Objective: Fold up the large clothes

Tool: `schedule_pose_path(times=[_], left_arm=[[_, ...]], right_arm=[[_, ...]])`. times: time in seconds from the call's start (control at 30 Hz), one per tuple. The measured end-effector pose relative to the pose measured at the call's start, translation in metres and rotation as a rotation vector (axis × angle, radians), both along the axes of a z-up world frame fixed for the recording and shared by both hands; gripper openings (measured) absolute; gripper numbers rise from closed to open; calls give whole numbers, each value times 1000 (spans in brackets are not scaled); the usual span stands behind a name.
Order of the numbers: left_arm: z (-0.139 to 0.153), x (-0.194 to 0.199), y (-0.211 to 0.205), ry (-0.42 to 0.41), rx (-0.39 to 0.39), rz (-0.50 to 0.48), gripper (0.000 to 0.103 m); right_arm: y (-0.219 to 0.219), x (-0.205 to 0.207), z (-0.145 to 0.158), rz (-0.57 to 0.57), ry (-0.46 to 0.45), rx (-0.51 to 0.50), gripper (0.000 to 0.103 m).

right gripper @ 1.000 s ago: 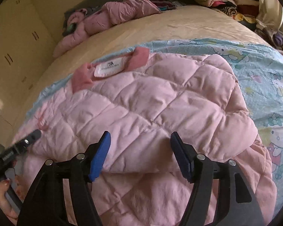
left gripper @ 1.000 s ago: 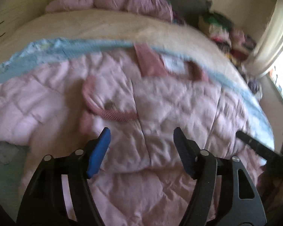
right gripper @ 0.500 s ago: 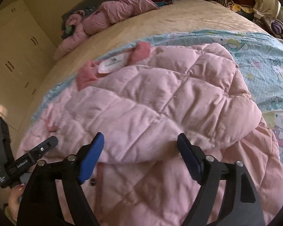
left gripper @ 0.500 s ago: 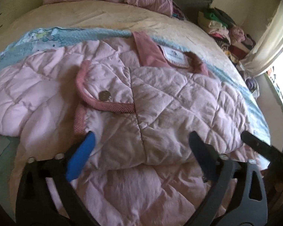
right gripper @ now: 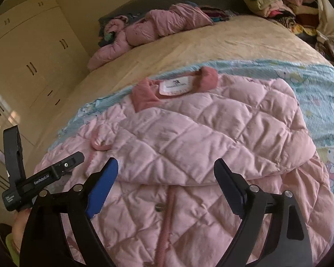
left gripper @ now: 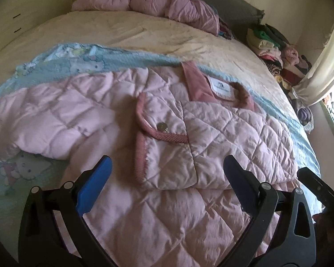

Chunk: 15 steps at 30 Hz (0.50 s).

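A pink quilted jacket (left gripper: 189,133) lay spread across a bed (left gripper: 133,31) covered by a cream sheet, with a pale blue cartoon-print blanket (right gripper: 318,84) under the garment. One side of the jacket was folded over its middle, so that a sleeve cuff (left gripper: 158,131) with darker pink trim and a metal snap rested on the chest, below the darker pink collar (right gripper: 173,86) and its white label (left gripper: 220,87). The left claw (left gripper: 167,182) hovered over the near hem with its blue-padded fingers spread wide, gripping nothing. The right claw (right gripper: 167,182) hung above the folded edge, its jaws opening, the fabric lying under the gap rather than pinched between the pads. In the right wrist view the left claw's black body showed at the lower left, with what appeared to be a person's hand (right gripper: 17,224) beneath it, though that corner was too dark to be sure. A second pink padded garment (right gripper: 149,31) lay crumpled at the far end of the bed, well apart from the jacket. A heap of mixed clothes (left gripper: 273,46) stood piled beside the bed near a pale curtain (left gripper: 322,62), and cream wardrobe doors (right gripper: 33,57) lined the wall on the other side.
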<state>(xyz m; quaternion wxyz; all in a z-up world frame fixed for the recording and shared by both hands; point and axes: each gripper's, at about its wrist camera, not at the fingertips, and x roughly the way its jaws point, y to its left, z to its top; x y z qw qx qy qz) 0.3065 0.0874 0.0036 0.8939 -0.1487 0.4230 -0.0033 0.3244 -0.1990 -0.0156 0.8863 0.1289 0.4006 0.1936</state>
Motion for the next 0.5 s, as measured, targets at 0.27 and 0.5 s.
schedule_pose_path(times=[0.27, 0.5], left_arm=[[21, -16, 35, -58, -40, 82, 94], [29, -24, 68, -79, -67, 170, 94]], right_arm=[[18, -10, 23, 38, -28, 51, 88], [47, -13, 44, 82, -55, 56, 88]])
